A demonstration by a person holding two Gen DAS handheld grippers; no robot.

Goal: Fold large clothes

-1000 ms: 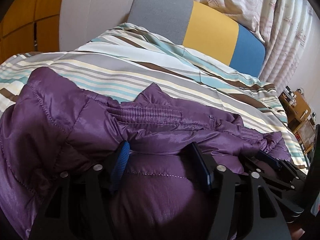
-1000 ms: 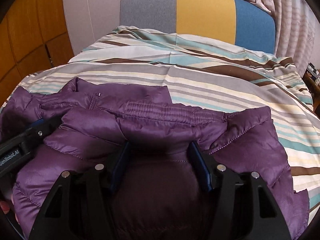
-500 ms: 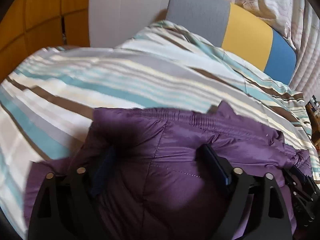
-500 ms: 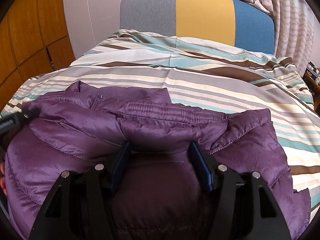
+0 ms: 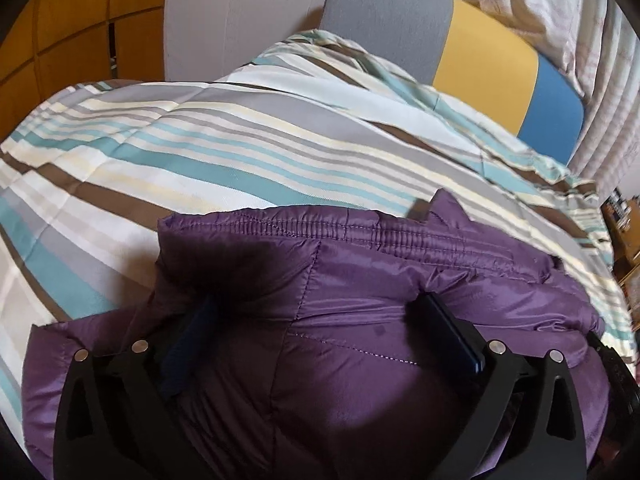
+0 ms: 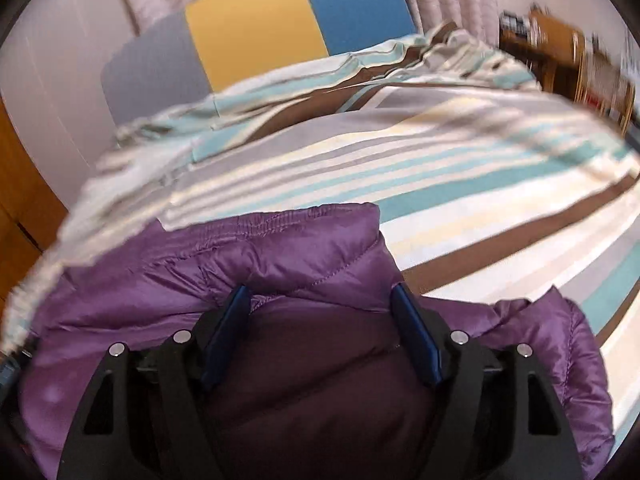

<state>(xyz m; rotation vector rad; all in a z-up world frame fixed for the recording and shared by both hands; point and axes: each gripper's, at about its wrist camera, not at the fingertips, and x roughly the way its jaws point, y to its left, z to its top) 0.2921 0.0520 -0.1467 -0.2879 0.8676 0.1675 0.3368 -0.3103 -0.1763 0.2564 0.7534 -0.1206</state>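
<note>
A purple quilted jacket (image 5: 400, 240) lies bunched on the striped quilt, its elastic hem running across the far edge. In the left wrist view my left gripper (image 5: 318, 300) rests on it with its jaws spread wide and still opening. Puffy fabric bulges between them, and the left fingertip is sunk in a fold. In the right wrist view the jacket (image 6: 300, 240) fills the lower half. My right gripper (image 6: 320, 292) sits over its right end, jaws opening, with fabric loose between the blue pads (image 6: 416, 340). That view is tilted and blurred.
The striped quilt (image 5: 200, 140) covers the bed beyond the jacket. A grey, yellow and blue headboard (image 5: 480, 56) stands at the far end, under curtains (image 5: 560, 8). Wooden cupboard doors (image 5: 60, 40) are on the left. A wooden shelf (image 6: 560, 48) stands at the right.
Both grippers' jaws have spread apart, letting go of the jacket fabric. The left view swung towards the jacket's left end. The right view rolled and shifted to its right end.
</note>
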